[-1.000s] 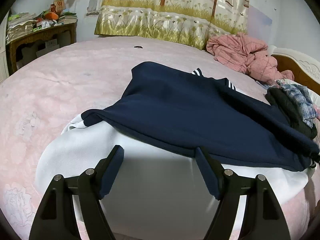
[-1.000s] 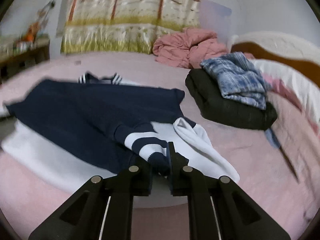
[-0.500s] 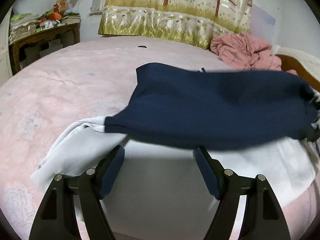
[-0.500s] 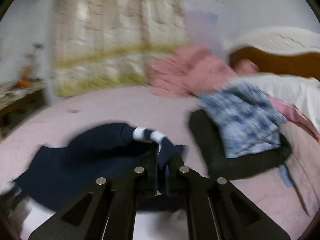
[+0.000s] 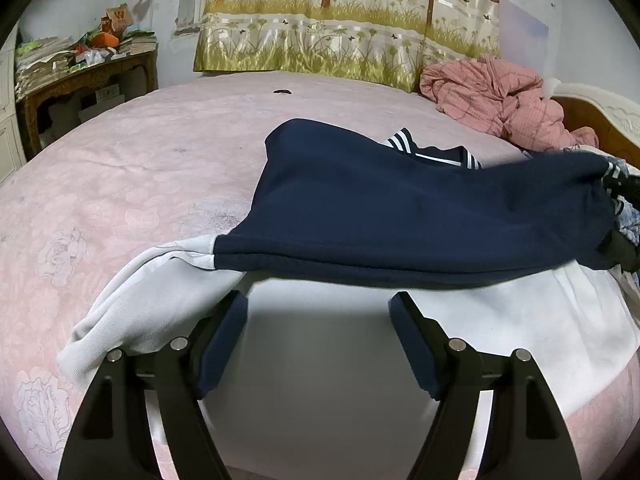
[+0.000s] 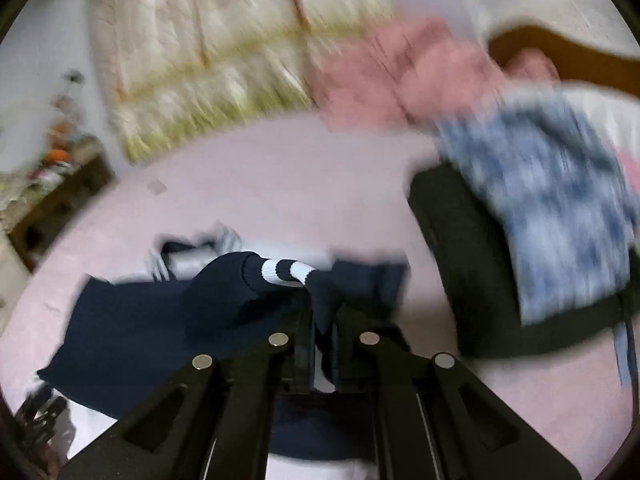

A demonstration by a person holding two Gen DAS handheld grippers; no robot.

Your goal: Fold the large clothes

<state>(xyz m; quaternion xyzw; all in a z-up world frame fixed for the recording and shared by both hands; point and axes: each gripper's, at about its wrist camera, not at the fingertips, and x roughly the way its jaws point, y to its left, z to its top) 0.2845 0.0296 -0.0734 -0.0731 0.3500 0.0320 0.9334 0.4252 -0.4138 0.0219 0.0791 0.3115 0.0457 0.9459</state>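
Observation:
A navy and white sweater (image 5: 400,216) lies on the pink bed (image 5: 120,168), navy upper part over a white lower part (image 5: 360,360). My left gripper (image 5: 318,340) hovers open just over the white hem, nothing between its fingers. My right gripper (image 6: 324,320) is shut on the navy sleeve cuff (image 6: 288,272) with its white stripes, lifted above the bed; that view is blurred. In the left wrist view the sleeve stretches across the sweater to the right edge, where the right gripper (image 5: 624,184) shows dimly.
A crumpled pink garment (image 5: 500,96) lies at the far right near the headboard (image 5: 600,120). A dark folded pile topped by a blue plaid item (image 6: 560,216) sits to the right. A cluttered wooden table (image 5: 80,76) and a curtain (image 5: 340,20) stand behind the bed.
My right gripper has pulled the striped cuff up and to the right, drawing the navy sleeve taut across the sweater's body. The white left sleeve has been uncovered. My left gripper stayed put.

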